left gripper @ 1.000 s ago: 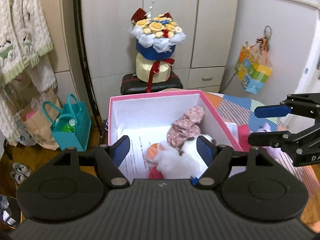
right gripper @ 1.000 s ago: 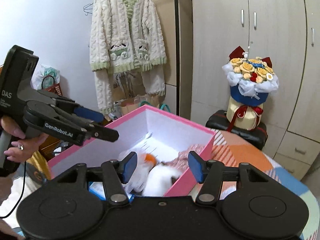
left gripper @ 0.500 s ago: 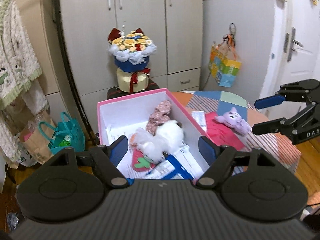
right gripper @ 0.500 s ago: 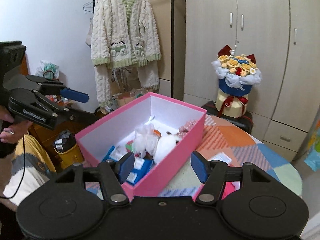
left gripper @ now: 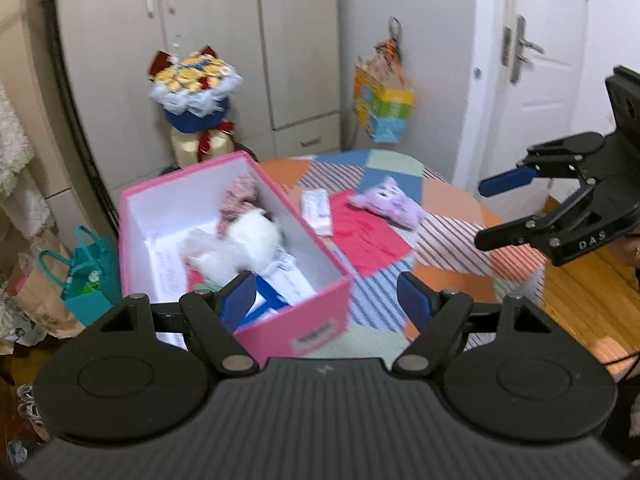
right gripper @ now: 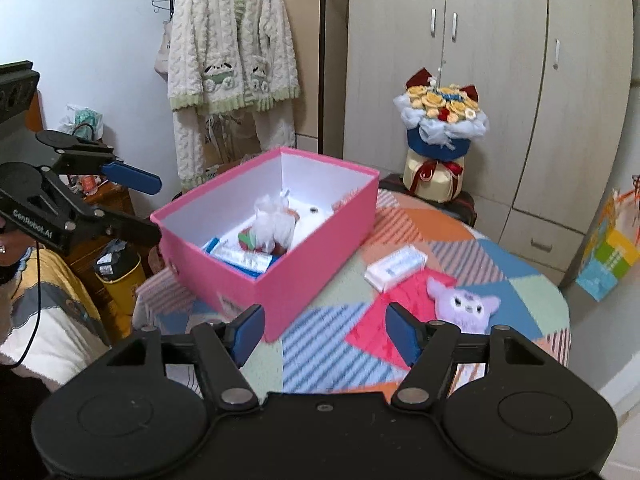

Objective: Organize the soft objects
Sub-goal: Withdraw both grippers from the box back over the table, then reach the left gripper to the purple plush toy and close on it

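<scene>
The purple plush toy (right gripper: 464, 303) is lying on the table (right gripper: 332, 344) beside the pink box (right gripper: 316, 264); looking light and squashy, best pinched mid-body; both grippers' fingers (right gripper: 402, 332) are standing apart, empty, the right having just been widening.

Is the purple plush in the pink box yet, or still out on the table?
Out. The purple plush lies on the red cloth on the table, beside the pink box.

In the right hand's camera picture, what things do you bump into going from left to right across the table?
pink box → white packet → purple plush toy, which lies on a red cloth on the patchwork tablecloth.
</scene>
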Available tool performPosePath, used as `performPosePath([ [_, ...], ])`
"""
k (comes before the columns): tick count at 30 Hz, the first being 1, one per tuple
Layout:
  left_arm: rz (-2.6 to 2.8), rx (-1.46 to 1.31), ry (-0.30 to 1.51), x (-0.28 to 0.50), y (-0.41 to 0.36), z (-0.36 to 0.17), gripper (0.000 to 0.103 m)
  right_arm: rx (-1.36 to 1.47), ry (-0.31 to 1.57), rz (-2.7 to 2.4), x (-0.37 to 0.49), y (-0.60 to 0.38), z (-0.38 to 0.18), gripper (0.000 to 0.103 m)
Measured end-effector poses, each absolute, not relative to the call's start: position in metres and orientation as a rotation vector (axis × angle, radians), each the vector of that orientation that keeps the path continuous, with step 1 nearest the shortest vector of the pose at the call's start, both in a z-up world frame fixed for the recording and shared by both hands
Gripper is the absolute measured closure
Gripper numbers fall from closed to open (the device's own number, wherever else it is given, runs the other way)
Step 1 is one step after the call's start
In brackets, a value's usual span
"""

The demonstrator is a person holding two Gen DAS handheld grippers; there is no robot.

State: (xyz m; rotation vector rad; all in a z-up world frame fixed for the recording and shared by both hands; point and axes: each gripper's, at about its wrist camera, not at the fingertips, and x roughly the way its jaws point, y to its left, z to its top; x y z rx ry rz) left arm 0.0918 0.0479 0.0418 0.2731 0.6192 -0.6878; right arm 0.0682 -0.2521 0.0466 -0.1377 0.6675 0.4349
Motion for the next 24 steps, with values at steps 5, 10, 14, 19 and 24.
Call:
performPosePath([
  [5,-0.723,0.298,0.655,0.08,0.024,0.032,0.026,-0.145,0.692,0.426,0.052,-0.265,0.036,0.03],
  [10,-0.759,0.289,0.697,0.079,0.001,0.019,0.026,-0.141,0.709,0.416,0.048,-0.281,0.027,0.029],
  [14,-0.756,0.271,0.711,0.084,-0.021,0.01,0.026,-0.12,0.717,0.399,0.052,-0.298,0.018,0.029],
  [19,-0.775,0.226,0.743,0.097,-0.049,-0.003,0.026,-0.086,0.732,0.379,0.062,-0.318,-0.002,0.029],
  [24,-0.751,0.175,0.756,0.115,-0.078,-0.018,0.026,-0.096,0.729,0.347,0.074,-0.333,-0.023,0.029],
])
